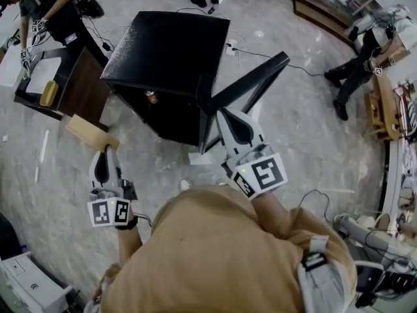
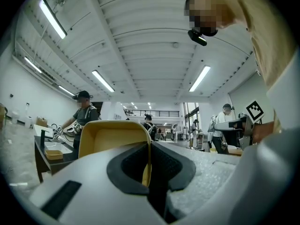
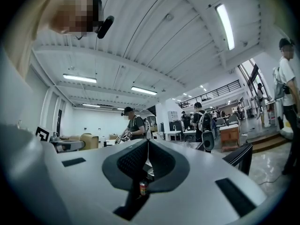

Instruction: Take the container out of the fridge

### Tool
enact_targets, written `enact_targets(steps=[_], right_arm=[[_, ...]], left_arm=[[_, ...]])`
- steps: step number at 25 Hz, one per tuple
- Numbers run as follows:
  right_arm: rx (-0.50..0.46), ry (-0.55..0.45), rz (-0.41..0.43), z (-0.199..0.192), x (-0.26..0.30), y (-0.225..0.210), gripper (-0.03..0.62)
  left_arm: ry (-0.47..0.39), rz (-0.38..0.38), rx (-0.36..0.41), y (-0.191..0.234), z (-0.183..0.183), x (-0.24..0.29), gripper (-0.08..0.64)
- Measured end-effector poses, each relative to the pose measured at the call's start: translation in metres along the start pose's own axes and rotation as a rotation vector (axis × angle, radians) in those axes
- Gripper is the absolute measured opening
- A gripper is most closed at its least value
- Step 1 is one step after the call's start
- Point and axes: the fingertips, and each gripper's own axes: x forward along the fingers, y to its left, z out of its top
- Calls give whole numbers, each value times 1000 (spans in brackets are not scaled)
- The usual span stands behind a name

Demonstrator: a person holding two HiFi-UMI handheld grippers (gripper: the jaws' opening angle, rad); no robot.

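Gripping the container point(image 1: 91, 132) by its wall, the left gripper point(image 1: 106, 150) sits at about 8 o'clock in the head view. Its own view shows the jaws of the left gripper point(image 2: 149, 146) closed to a thin gap, with one yellow side of the container point(image 2: 110, 137) pinched between the pads. The open tub stands up past the jaw tips.

Container position: outside the fridge point(image 1: 166, 47), off its lower left corner at roughly 9 o'clock, over the grey floor point(image 1: 306, 122) and clear of the cabinet.

Fridge: a black box seen from above at 12 o'clock. Its door point(image 1: 251, 80) is swung open toward 2 o'clock. A small can point(image 1: 151, 97) shows inside, near the top of the opening.

The right gripper point(image 1: 225, 116) is just right of centre, its tips pointing at the fridge's front corner where the door meets it. Whether it touches there, I cannot tell. In the right gripper view the jaws of the right gripper point(image 3: 147, 142) are pressed together at the tips with nothing between them. The can point(image 3: 143, 187) is visible farther off through the gap behind the pads.

A person point(image 1: 55, 8) works at a dark table point(image 1: 81, 83) at 10 o'clock.
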Motion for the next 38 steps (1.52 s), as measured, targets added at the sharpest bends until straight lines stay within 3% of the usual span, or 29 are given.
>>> enact_targets(steps=[12,23,38], right_arm=[[2,-38,-41,9,-1,-18,3],[-27,-28,-27,9,2,-12,3],[-60,-14,-39,9,-1,-21,3]], left_arm=[[-4,33,36,14,7,-7,17],[-9,36,52,14,11,-8,17],[-20,48,34,9,6,-8,17]])
